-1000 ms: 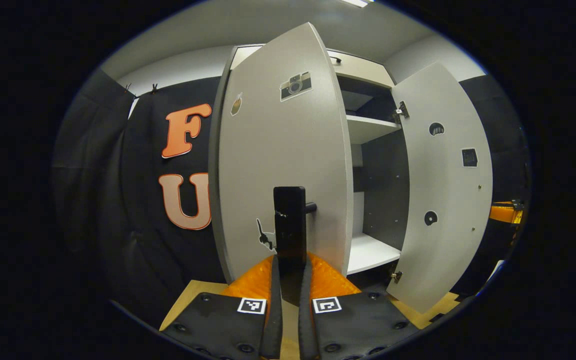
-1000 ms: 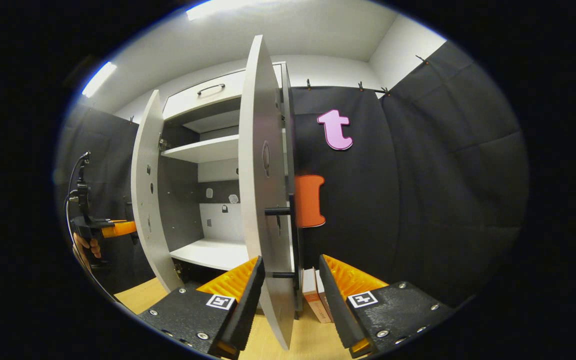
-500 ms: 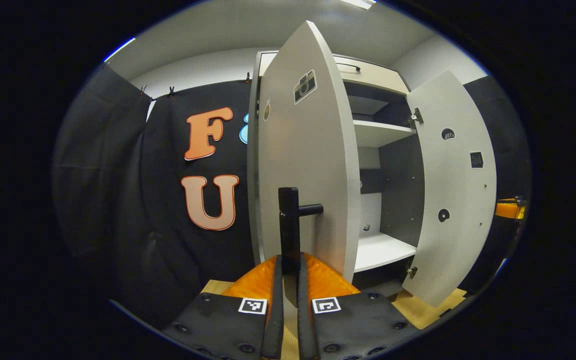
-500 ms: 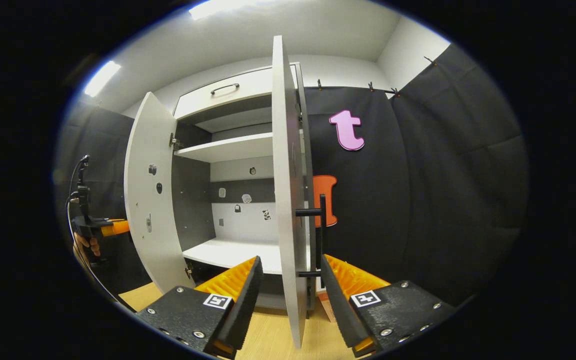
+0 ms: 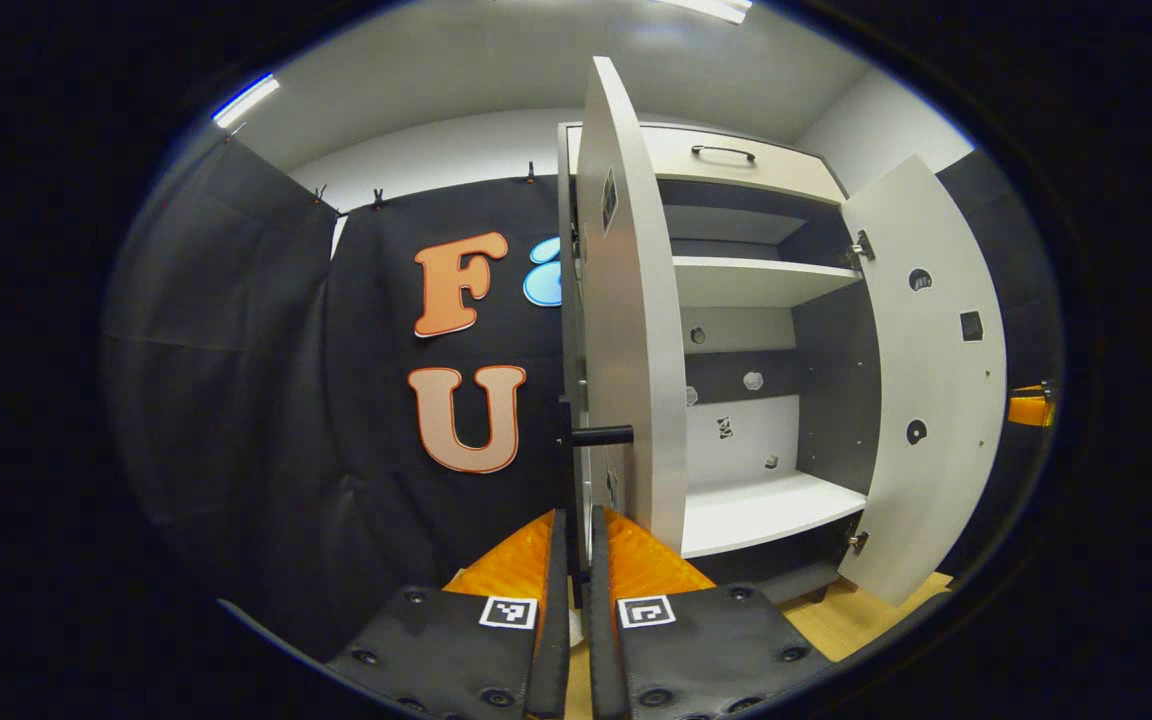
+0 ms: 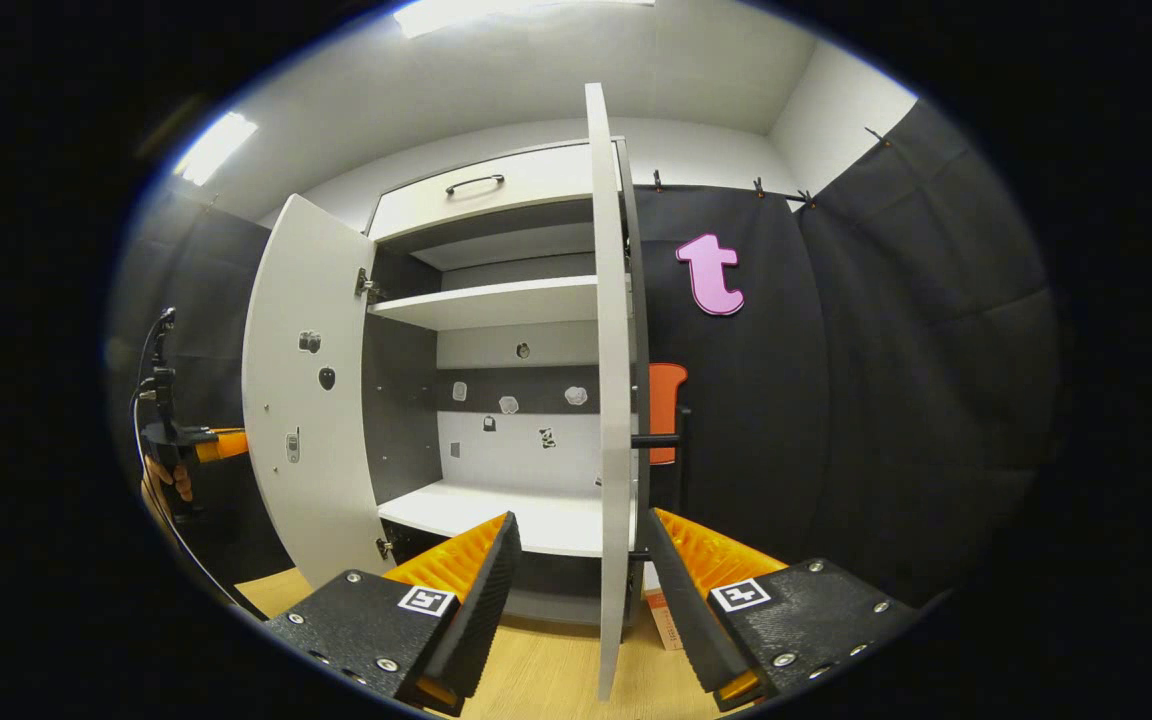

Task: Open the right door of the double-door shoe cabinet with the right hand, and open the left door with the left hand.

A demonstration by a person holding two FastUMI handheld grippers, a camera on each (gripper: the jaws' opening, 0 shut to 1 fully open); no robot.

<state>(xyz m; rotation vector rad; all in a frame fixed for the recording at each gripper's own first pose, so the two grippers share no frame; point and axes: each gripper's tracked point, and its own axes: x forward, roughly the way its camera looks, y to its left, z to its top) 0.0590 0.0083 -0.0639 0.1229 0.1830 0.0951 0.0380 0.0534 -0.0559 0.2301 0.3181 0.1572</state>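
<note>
Left gripper view is showing the left gripper with its two fingers drawn nearly together, pressing on the lower end of the black bar handle of the left door, which is standing swung out, almost edge-on to the camera. Beyond it the shoe cabinet is lying open, with a white shelf up high, a white bottom board and small stickers on its back panel. The right door is standing wide open at the far side, and an orange part of the right gripper is peeking past its outer edge. A drawer front with a dark handle is sitting above the opening. Right gripper view is showing the right gripper with its fingers spread wide apart and pressing on nothing; the edge of the right door is standing between them, and that door's black bar handle is sticking out on the far face, just above the right-hand finger. Whether either finger is touching the door, I cannot tell. Farther off in this view the left door is hanging open, with a hand gripping the left gripper just beyond it. Wooden flooring is lying under the cabinet.
</note>
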